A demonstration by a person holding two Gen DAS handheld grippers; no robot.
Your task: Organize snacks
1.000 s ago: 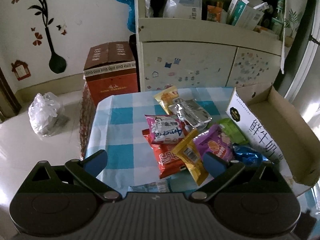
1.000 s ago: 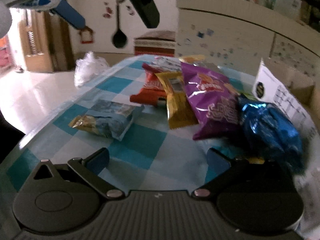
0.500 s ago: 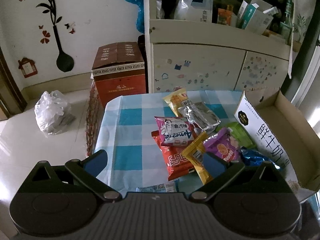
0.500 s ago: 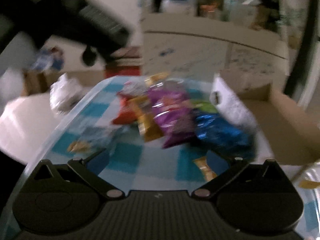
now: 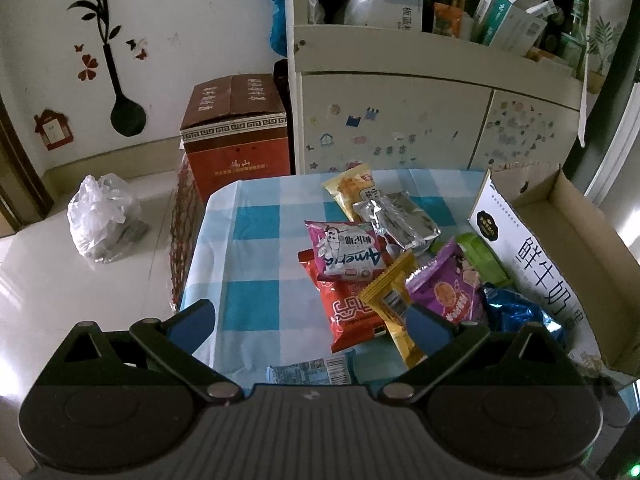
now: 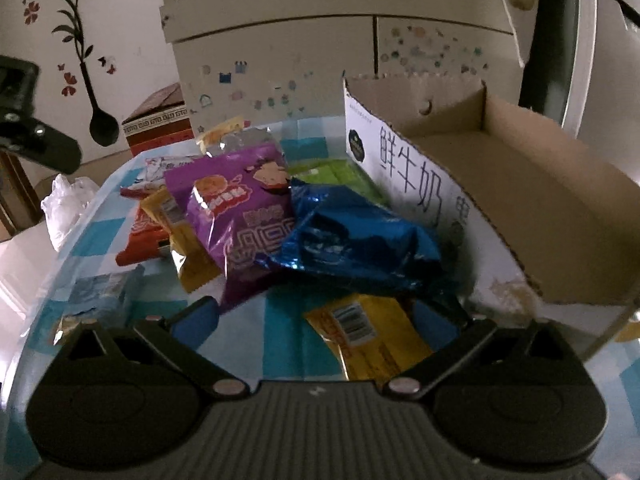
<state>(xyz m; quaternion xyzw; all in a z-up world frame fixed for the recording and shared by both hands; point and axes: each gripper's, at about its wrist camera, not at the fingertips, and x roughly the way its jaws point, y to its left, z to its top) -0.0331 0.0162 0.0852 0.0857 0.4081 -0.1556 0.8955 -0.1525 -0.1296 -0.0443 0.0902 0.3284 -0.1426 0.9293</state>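
Observation:
A pile of snack packets lies on a blue-checked tablecloth point(image 5: 256, 276): a red packet point(image 5: 352, 312), a pink-white packet point(image 5: 348, 250), a silver packet point(image 5: 400, 222), a purple packet point(image 6: 240, 208), a blue foil bag point(image 6: 356, 236), a green packet point(image 6: 336, 174), and a yellow packet point(image 6: 368, 336). An open cardboard box point(image 6: 532, 196) stands at the right, and shows empty inside. My left gripper point(image 5: 310, 322) is open above the table's near edge. My right gripper point(image 6: 316, 318) is open, low over the yellow packet.
A cabinet point(image 5: 400, 120) with cluttered shelves stands behind the table. A red-brown carton point(image 5: 236, 132) and a white plastic bag point(image 5: 104, 216) sit on the floor at the left. A pale blue packet point(image 6: 100, 292) lies near the table's front left.
My right gripper has swung right and forward, from the pale blue packet toward the blue bag and the box. My left gripper has risen and pulled back a little.

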